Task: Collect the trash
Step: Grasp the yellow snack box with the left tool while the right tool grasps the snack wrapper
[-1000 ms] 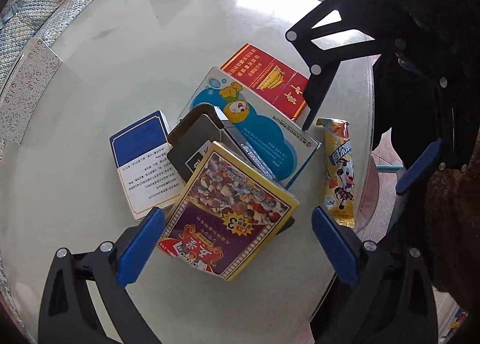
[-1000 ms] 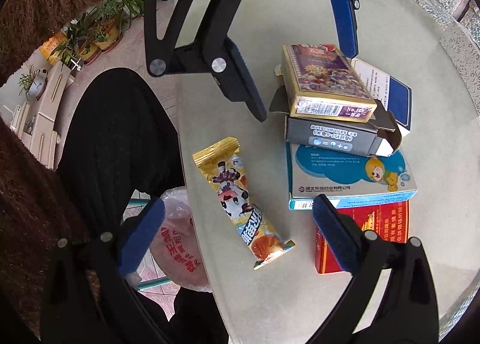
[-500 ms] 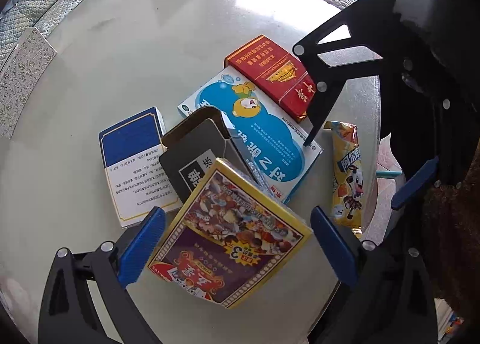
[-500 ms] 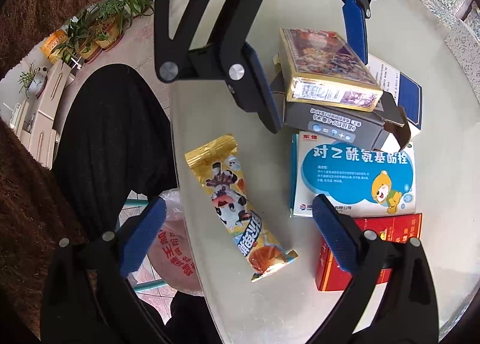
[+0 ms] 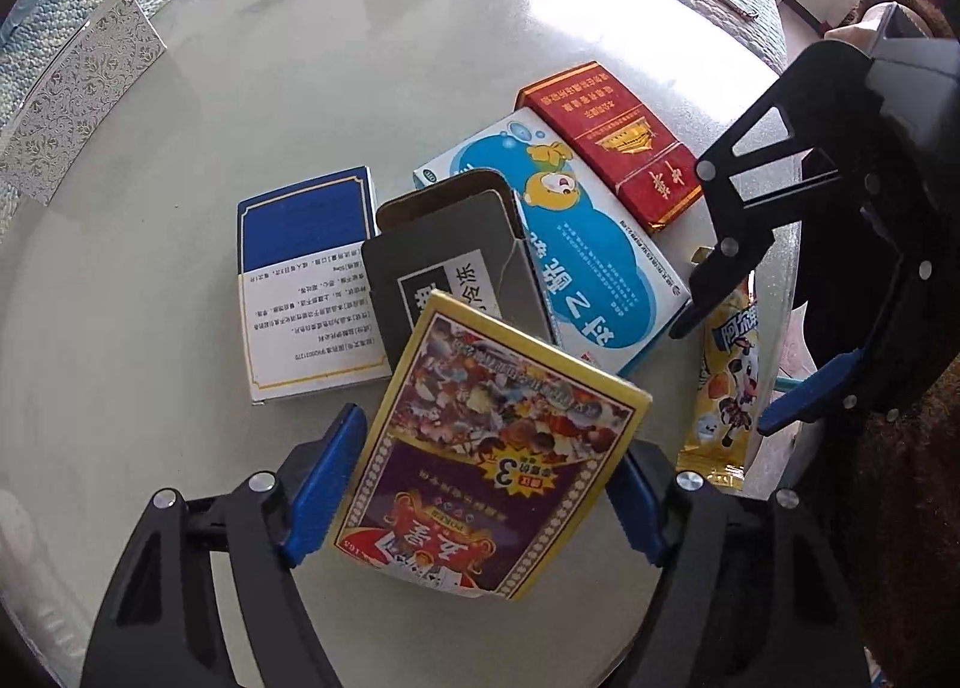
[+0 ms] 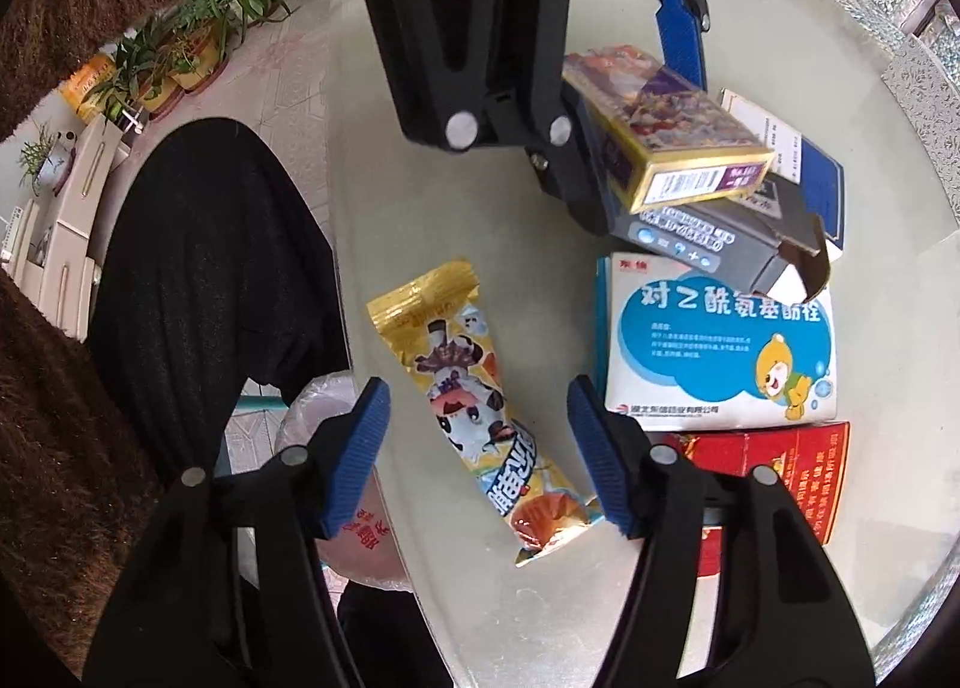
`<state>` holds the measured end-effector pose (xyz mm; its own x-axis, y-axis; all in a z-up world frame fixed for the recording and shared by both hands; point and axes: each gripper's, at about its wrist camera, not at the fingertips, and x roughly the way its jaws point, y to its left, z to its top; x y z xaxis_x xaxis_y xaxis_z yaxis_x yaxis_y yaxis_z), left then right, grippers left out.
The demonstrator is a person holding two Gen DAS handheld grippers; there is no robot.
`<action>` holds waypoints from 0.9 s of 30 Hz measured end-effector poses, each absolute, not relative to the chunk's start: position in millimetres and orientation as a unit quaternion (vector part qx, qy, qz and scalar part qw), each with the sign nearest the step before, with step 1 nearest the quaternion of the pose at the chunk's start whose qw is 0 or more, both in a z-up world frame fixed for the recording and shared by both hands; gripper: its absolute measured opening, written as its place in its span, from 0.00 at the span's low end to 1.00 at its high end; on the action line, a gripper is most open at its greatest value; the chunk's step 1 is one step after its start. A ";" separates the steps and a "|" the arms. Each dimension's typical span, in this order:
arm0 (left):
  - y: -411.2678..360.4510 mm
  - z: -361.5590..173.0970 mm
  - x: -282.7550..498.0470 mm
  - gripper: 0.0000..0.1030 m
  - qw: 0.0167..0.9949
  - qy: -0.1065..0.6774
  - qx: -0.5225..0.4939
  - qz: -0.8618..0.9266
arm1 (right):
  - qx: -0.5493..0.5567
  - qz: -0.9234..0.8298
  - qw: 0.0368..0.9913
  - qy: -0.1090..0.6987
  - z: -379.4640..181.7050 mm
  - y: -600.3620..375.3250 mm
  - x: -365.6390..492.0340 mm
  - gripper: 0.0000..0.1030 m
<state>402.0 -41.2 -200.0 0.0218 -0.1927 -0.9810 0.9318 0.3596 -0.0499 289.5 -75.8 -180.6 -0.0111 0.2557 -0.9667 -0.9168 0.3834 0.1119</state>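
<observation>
Left wrist view: yellow card box [image 5: 492,466] points lengthwise away between left tongs [image 5: 480,499].

Left tongs [image 5: 480,499] of black angular struts, silver round screws at the joints, ribbed blue pads [image 5: 324,493], right tongs [image 6: 477,457] built alike, brown fuzzy sleeve [image 6: 66,460] behind them, black trousers [image 6: 204,292] beside.
</observation>
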 end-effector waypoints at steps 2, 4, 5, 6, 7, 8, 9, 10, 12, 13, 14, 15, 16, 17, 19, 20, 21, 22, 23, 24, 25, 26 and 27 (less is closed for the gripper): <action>-37.9 -199.3 402.7 0.68 0.634 0.535 0.341 -0.442 | -0.302 0.464 0.634 0.539 -178.4 -74.1 288.8 0.48; -36.3 -198.1 401.9 0.67 0.639 0.538 0.335 -0.436 | -0.304 0.457 0.641 0.536 -177.7 -74.1 289.6 0.38; -34.7 -198.0 402.5 0.65 0.641 0.541 0.332 -0.432 | -0.305 0.452 0.646 0.535 -178.0 -75.1 290.9 0.31; -32.2 -198.3 402.7 0.64 0.644 0.542 0.330 -0.427 | -0.304 0.445 0.650 0.535 -177.8 -76.1 292.5 0.28; -30.0 -198.2 403.5 0.64 0.646 0.544 0.327 -0.423 | -0.299 0.441 0.654 0.537 -178.4 -78.2 294.5 0.23; -30.6 -197.5 405.8 0.63 0.650 0.544 0.326 -0.418 | -0.293 0.435 0.658 0.540 -179.0 -79.5 296.0 0.20; -29.2 -197.5 406.5 0.62 0.653 0.545 0.324 -0.414 | -0.287 0.429 0.662 0.543 -179.3 -80.4 296.9 0.19; -29.2 -197.8 410.3 0.61 0.656 0.548 0.321 -0.409 | -0.285 0.422 0.668 0.544 -179.6 -80.7 296.8 0.19; -25.5 -197.1 413.3 0.59 0.663 0.548 0.316 -0.399 | -0.284 0.406 0.678 0.543 -179.9 -79.9 294.4 0.18; -23.7 -196.9 413.6 0.59 0.667 0.549 0.313 -0.394 | -0.282 0.398 0.684 0.543 -180.1 -80.0 293.6 0.18; -21.8 -196.7 413.8 0.58 0.672 0.549 0.310 -0.389 | -0.281 0.390 0.689 0.542 -181.0 -80.6 293.6 0.18; -19.8 -196.5 414.1 0.58 0.676 0.550 0.306 -0.384 | -0.282 0.382 0.696 0.539 -180.9 -78.2 291.2 0.18; -16.6 -197.5 412.0 0.58 0.679 0.551 0.302 -0.379 | -0.280 0.374 0.700 0.539 -181.0 -78.7 290.1 0.18; -14.0 -197.2 411.0 0.57 0.685 0.550 0.299 -0.372 | -0.275 0.366 0.705 0.542 -181.8 -80.0 289.5 0.18; -8.2 -195.2 408.6 0.56 0.694 0.551 0.289 -0.363 | -0.259 0.351 0.715 0.546 -181.8 -80.4 285.3 0.18; -5.0 -193.5 405.7 0.56 0.696 0.551 0.287 -0.360 | -0.257 0.343 0.721 0.545 -180.8 -82.0 283.8 0.17; -2.3 -191.7 403.4 0.55 0.700 0.548 0.286 -0.357 | -0.259 0.335 0.726 0.541 -179.4 -83.3 281.9 0.17; -3.6 -190.3 397.9 0.55 0.702 0.547 0.285 -0.355 | -0.260 0.328 0.730 0.541 -178.3 -84.5 280.1 0.17; -1.0 -188.1 395.7 0.55 0.705 0.546 0.284 -0.352 | -0.258 0.321 0.734 0.541 -177.4 -86.4 279.2 0.17; 1.8 -185.9 391.5 0.55 0.708 0.544 0.283 -0.349 | -0.252 0.315 0.737 0.542 -175.5 -88.5 278.7 0.17; 3.4 -182.2 388.4 0.55 0.711 0.543 0.281 -0.348 | -0.245 0.310 0.741 0.543 -173.3 -91.5 279.0 0.17; 4.4 -177.9 385.3 0.55 0.714 0.540 0.280 -0.346 | -0.239 0.303 0.745 0.544 -171.0 -98.7 281.8 0.17; 5.9 -173.8 383.2 0.55 0.718 0.537 0.277 -0.344 | -0.235 0.298 0.750 0.542 -168.1 -102.2 282.6 0.17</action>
<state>383.2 5.9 -173.8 0.1857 -0.1969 -0.9627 0.7925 0.6092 0.0283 282.6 -102.2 -168.1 0.2354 0.1916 -0.9528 -0.7010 0.7125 -0.0299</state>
